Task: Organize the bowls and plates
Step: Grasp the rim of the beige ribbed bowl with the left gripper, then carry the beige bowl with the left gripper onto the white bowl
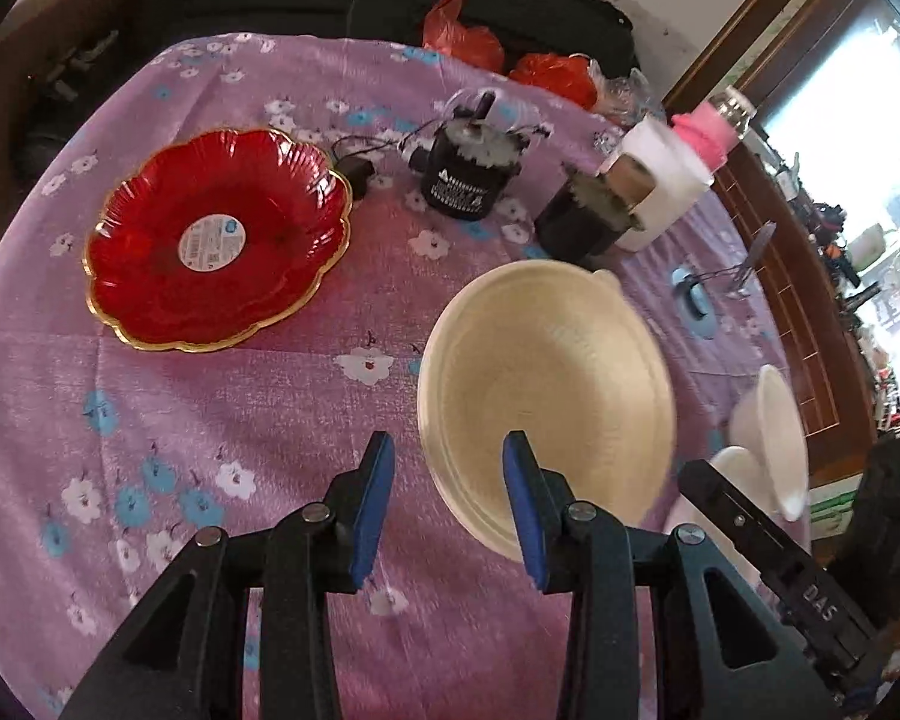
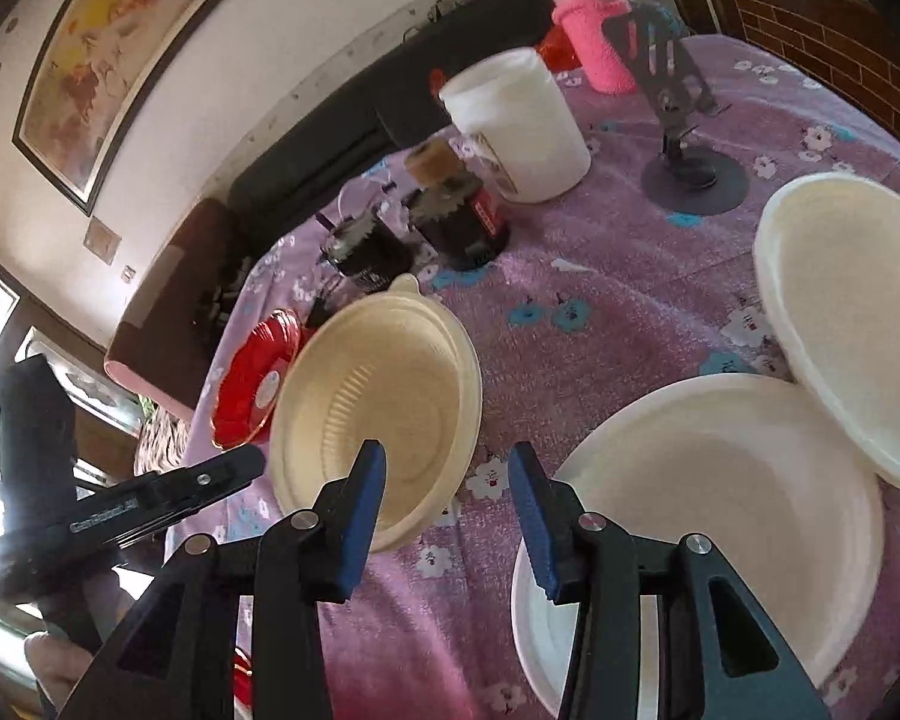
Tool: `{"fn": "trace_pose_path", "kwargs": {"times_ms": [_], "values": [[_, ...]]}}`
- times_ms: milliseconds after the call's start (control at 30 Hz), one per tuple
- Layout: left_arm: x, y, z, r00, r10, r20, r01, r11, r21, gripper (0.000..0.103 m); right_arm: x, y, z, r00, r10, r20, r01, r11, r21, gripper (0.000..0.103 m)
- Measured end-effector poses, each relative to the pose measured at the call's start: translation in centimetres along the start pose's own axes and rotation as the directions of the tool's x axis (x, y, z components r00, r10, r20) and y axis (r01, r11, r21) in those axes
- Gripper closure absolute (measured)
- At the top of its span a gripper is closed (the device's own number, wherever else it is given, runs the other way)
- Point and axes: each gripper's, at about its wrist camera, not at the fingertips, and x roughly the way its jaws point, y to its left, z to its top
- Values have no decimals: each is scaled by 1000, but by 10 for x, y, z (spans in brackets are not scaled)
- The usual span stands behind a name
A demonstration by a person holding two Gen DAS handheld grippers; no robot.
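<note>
A cream bowl [image 1: 546, 396] lies on the purple flowered cloth [image 1: 210, 420], with a red gold-rimmed plate [image 1: 216, 240] to its left. My left gripper [image 1: 450, 498] is open at the bowl's near-left rim. Its right finger [image 1: 522, 504] hangs over the bowl's inside, its left finger over cloth, and neither pad presses. In the right wrist view my right gripper [image 2: 448, 498] is open between the cream bowl [image 2: 384, 402] and a large white bowl [image 2: 720, 510], with only cloth in its gap. A second white bowl [image 2: 840, 312] leans tilted on the large one's far rim.
Behind the bowls stand two dark jars [image 2: 462, 216] [image 2: 366, 246], a white container [image 2: 516, 126], a pink-sleeved bottle [image 2: 594, 42] and a phone stand [image 2: 690, 174]. Red bags [image 1: 462, 30] lie at the table's far edge. The red plate [image 2: 252, 378] is near the left edge.
</note>
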Motion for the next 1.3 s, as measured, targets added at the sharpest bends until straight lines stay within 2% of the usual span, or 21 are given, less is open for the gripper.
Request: {"fn": "trace_pose_path", "kwargs": {"times_ms": [100, 133, 167, 200, 233, 400, 567, 667, 1067, 1300], "values": [[11, -2, 0, 1000, -6, -11, 6, 1000, 9, 67, 7, -2, -1, 1000, 5, -7, -5, 1000, 1, 58], [15, -5, -1, 1000, -5, -21, 6, 1000, 26, 69, 9, -3, -2, 1000, 10, -8, -10, 1000, 2, 64], [17, -6, -1, 1000, -4, -28, 5, 999, 35, 77, 11, -4, -3, 1000, 19, -16, -19, 1000, 5, 70], [20, -9, -2, 999, 5, -33, -3, 999, 46, 83, 13, -4, -4, 999, 27, -21, -27, 1000, 11, 81], [20, -11, -3, 999, 18, -32, -16, 998, 55, 83, 13, -6, -5, 1000, 24, -18, -23, 1000, 16, 82], [4, -17, -7, 1000, 2, -6, -2, 997, 73, 84, -4, -3, -5, 999, 37, 16, -37, 999, 14, 85], [-31, -28, -18, 998, 16, 63, -23, 993, 112, 84, -33, 15, -15, 997, 50, 60, -48, 998, -30, 85], [-54, -30, -30, 995, 0, 95, -12, 992, 125, 84, -53, 24, -26, 995, 59, 85, -55, 997, -52, 85], [-120, -35, -108, 984, -66, 165, 35, 982, 185, 82, -126, 43, -85, 986, 98, 136, -82, 990, -117, 85], [-154, -24, -152, 975, -83, 206, 42, 980, 197, 81, -148, 57, -121, 984, 109, 138, -86, 983, -160, 85]]}}
